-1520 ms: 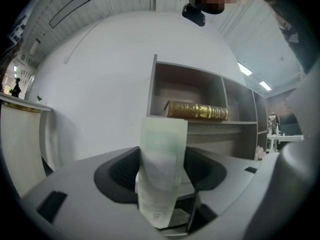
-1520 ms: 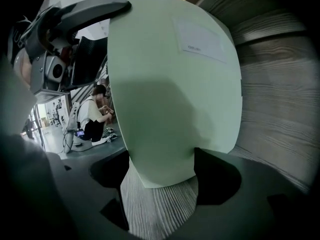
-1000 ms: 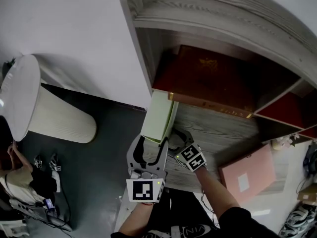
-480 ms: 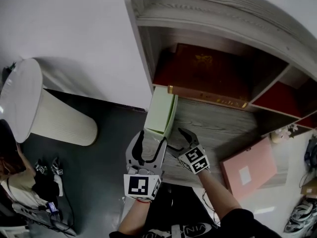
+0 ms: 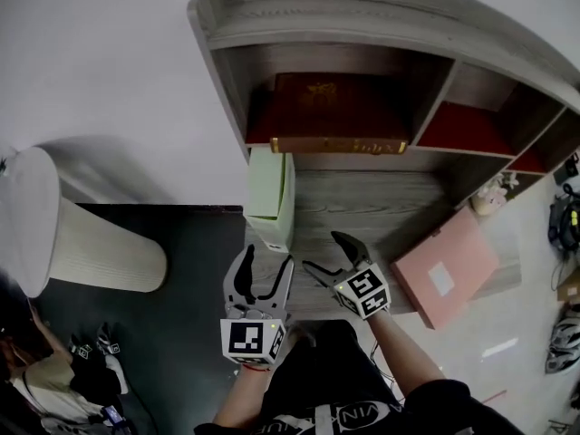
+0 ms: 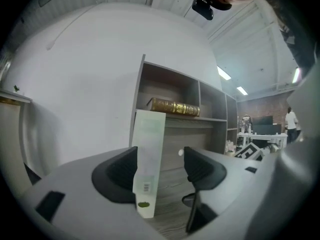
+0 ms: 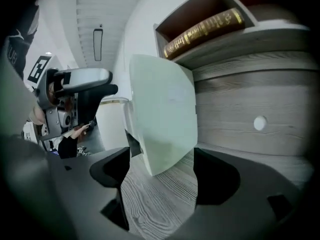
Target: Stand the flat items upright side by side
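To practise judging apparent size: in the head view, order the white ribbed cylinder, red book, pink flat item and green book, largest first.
1. white ribbed cylinder
2. red book
3. pink flat item
4. green book (upright, foreshortened)

A slim pale-green book (image 5: 272, 193) (image 6: 148, 164) (image 7: 162, 119) stands upright on its bottom edge at the left end of the grey wood-grain tabletop (image 5: 381, 216), a barcode low on its narrow face. A pink book (image 5: 446, 277) with a white label lies flat near the right front corner, well apart. A dark red book (image 5: 331, 107) (image 6: 175, 106) (image 7: 202, 31) with a gilt spine lies flat in the left shelf compartment (image 5: 231, 89) above.
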